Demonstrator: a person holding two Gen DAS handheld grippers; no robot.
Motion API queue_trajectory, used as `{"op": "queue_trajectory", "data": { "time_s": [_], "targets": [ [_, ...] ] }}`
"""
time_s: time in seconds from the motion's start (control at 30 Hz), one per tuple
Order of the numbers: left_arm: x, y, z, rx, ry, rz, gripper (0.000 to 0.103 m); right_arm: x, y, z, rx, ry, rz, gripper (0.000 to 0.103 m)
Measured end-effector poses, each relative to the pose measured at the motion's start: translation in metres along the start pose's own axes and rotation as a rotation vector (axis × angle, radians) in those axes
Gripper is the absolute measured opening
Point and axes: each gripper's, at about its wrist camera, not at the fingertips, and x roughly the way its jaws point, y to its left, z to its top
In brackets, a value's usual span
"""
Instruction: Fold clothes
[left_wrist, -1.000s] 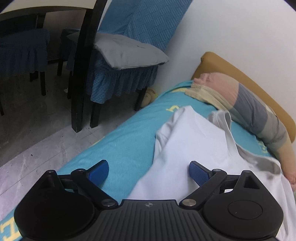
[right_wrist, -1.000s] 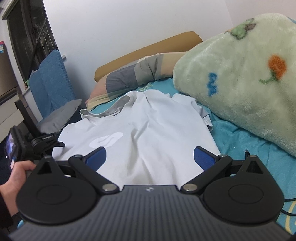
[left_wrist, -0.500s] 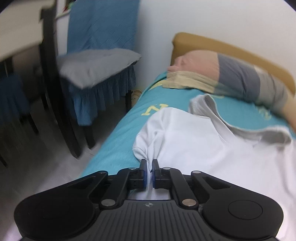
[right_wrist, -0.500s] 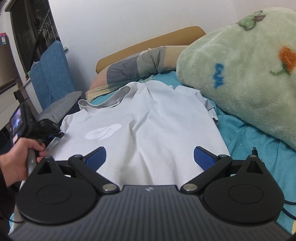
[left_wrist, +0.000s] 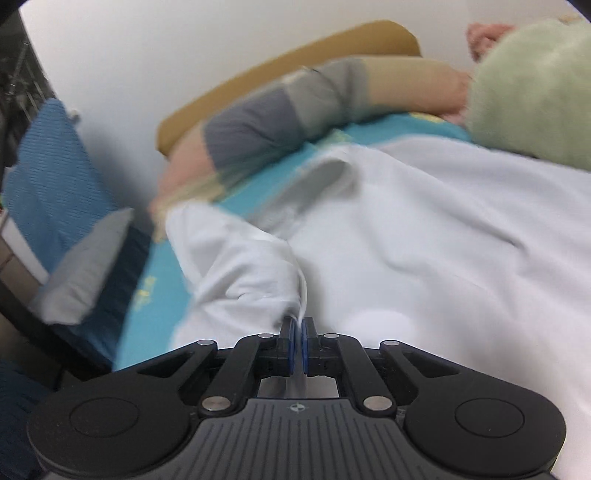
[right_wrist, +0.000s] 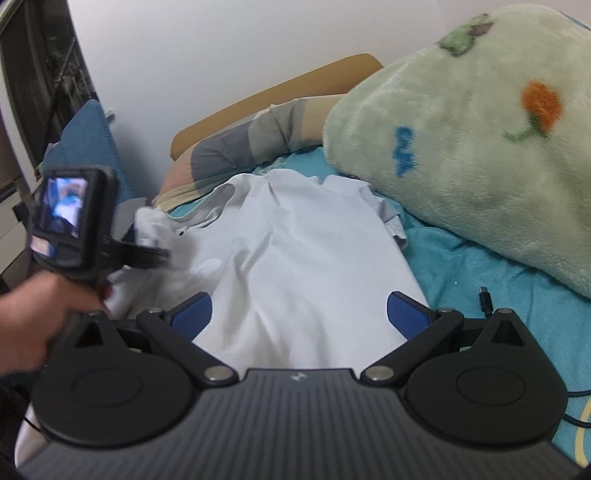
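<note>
White cotton bunches between the pressed-together pads of our left gripper (left_wrist: 297, 334), which pinches the T-shirt (right_wrist: 306, 266) by its sleeve edge, lifted off the teal sheet (right_wrist: 491, 280). Our right gripper (right_wrist: 299, 312) hovers spread wide over the shirt's hem, beside the green blanket (right_wrist: 480, 140).

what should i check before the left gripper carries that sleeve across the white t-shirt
1. Left gripper shut on white cotton t-shirt: ok.
2. Pinched sleeve raised off teal bedsheet: ok.
3. Right gripper open, holding nothing: ok.
4. Shirt body flat: not ok, creases show.
5. Fluffy green blanket off the far sleeve: cannot tell.
6. Black cable plug off the shirt: ok.
</note>
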Motion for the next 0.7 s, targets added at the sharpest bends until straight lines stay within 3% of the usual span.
{"op": "queue_trajectory", "data": {
  "time_s": [0.07,0.17,0.23,0.3,0.53,0.7],
  "targets": [
    [0.000,-0.009,-0.004,-0.001,-0.011,-0.001,0.003,0.002,-0.002,-0.001,0.011,0.006,-0.002,0.103],
    [-0.018,0.001,-0.012,-0.069,-0.033,-0.044,0.024,0.004,-0.004,-0.002,0.017,0.018,-0.001,0.103],
    [-0.032,0.011,-0.017,-0.126,-0.045,-0.089,0.058,0.004,-0.004,-0.003,0.013,0.017,0.002,0.103],
    [-0.045,0.029,-0.024,-0.213,-0.056,-0.128,0.074,0.003,-0.003,-0.003,0.008,0.016,0.002,0.103],
    [-0.079,0.116,-0.058,-0.606,-0.090,-0.244,0.079,-0.003,0.000,-0.008,0.009,0.032,0.005,0.103],
    [-0.035,0.154,-0.070,-0.836,-0.041,-0.194,0.075,-0.004,0.002,-0.013,0.015,0.050,0.018,0.103]
  ]
}}
